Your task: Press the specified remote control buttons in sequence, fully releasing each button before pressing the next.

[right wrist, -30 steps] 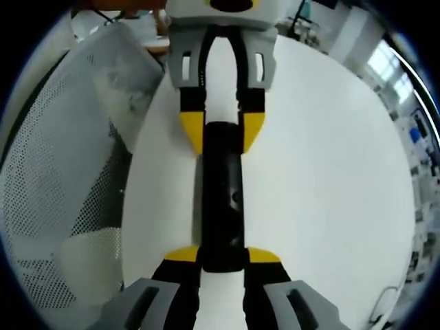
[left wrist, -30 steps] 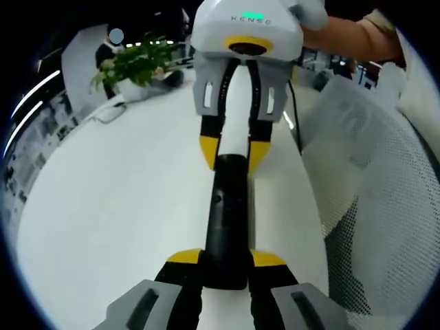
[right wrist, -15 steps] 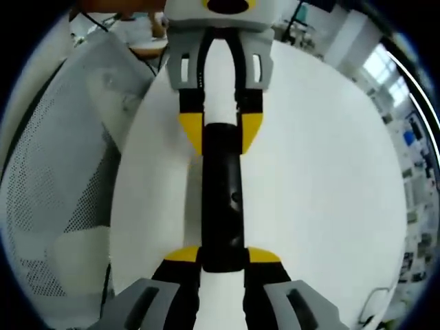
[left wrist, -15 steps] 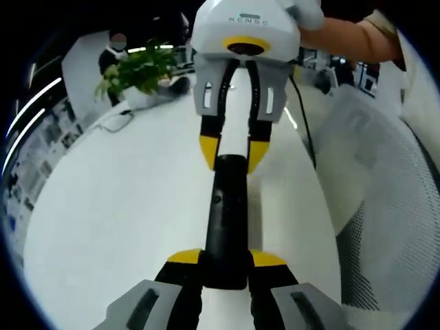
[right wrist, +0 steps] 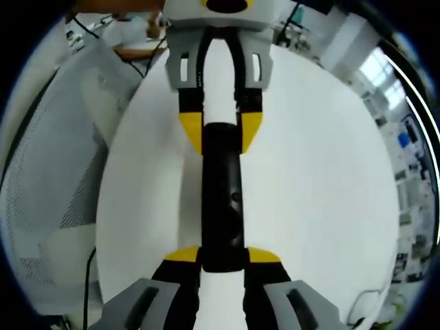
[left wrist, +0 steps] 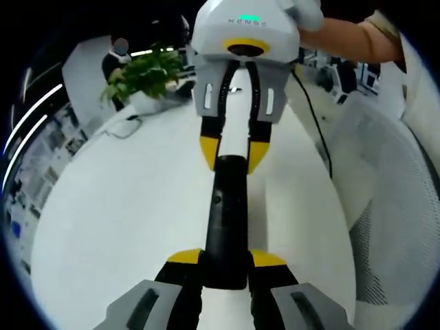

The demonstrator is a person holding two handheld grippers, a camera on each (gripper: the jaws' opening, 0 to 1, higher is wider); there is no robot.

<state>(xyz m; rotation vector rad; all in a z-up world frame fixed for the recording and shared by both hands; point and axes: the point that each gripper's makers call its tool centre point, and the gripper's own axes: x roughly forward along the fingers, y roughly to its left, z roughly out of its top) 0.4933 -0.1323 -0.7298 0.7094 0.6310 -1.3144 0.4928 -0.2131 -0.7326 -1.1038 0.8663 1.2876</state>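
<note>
1. Gripping a black remote control (left wrist: 225,220) at both ends, we hold it in the air above a white round table (left wrist: 117,227); our left gripper (left wrist: 225,265) clamps the near end in the left gripper view, its yellow-tipped jaws narrow against the remote's sides.

2. Our right gripper (right wrist: 221,261) has its jaws closed on the opposite end, as the right gripper view shows, with the remote (right wrist: 223,199) running straight away from the camera to the other gripper.

3. Each gripper appears in the other's view at the far end of the remote: the right gripper (left wrist: 231,152) and the left gripper (right wrist: 221,134).

4. With both sets of jaws occupied as clamps, we see neither tip resting on a button; one small round button (left wrist: 217,199) shows on the remote's upper face.

5. We judge the pressing sequence unconfirmed: no press is under way now, and whichever buttons are specified remain to be checked.

6. A white mesh chair (right wrist: 48,172) stands beside the table, and a potted plant (left wrist: 141,72) sits at the table's far edge.
</note>
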